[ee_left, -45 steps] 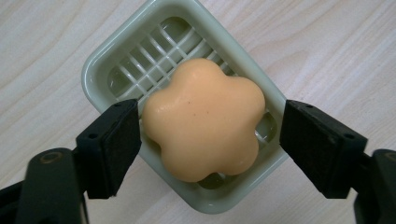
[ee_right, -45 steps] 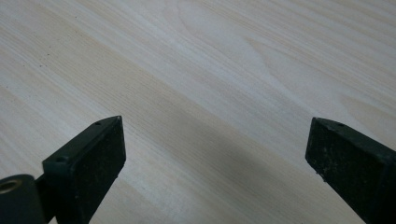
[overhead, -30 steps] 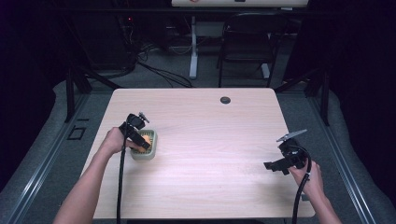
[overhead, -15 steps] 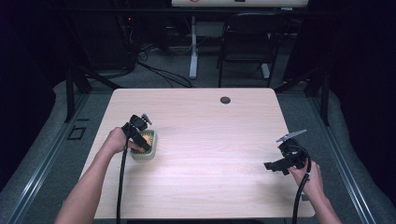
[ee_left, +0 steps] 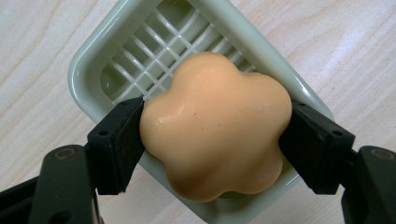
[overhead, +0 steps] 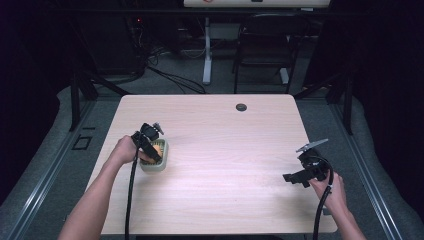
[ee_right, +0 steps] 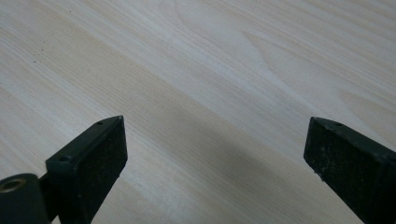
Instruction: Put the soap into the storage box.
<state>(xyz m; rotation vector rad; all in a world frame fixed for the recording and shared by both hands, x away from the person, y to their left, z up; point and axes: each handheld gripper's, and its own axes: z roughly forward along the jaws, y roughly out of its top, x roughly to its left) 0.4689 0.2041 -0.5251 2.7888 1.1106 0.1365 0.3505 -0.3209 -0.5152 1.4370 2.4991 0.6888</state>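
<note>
Between the two black jaws of the left tongs [ee_left: 212,135] sits a peach-coloured soap [ee_left: 215,126] shaped like a flower. The jaws press on it from both sides, so these tongs are clamped on the soap. Right under the soap is a pale green dish [ee_left: 88,60] with a criss-cross grid in its bottom. I cannot tell if the soap touches the grid or hangs a little above it.

From the high view, the left tongs [overhead: 150,145] are over the dish [overhead: 162,165], which stands on the left part of the wooden surface [overhead: 225,150]. The soap [overhead: 157,149] shows as a small orange spot inside it. The left hand [overhead: 124,150] holds the tongs from the left side. Compared with a second ago, these tongs and the dish are in almost the same place.

Over on the right, the right tongs [ee_right: 215,163] have their jaws wide apart, with nothing between them but bare wood. In the high view the right tongs [overhead: 300,175] are near the right edge of the surface, held by the right hand [overhead: 332,187]. They have not moved since a second ago.

A small dark round thing [overhead: 241,107] lies near the far edge of the surface.
</note>
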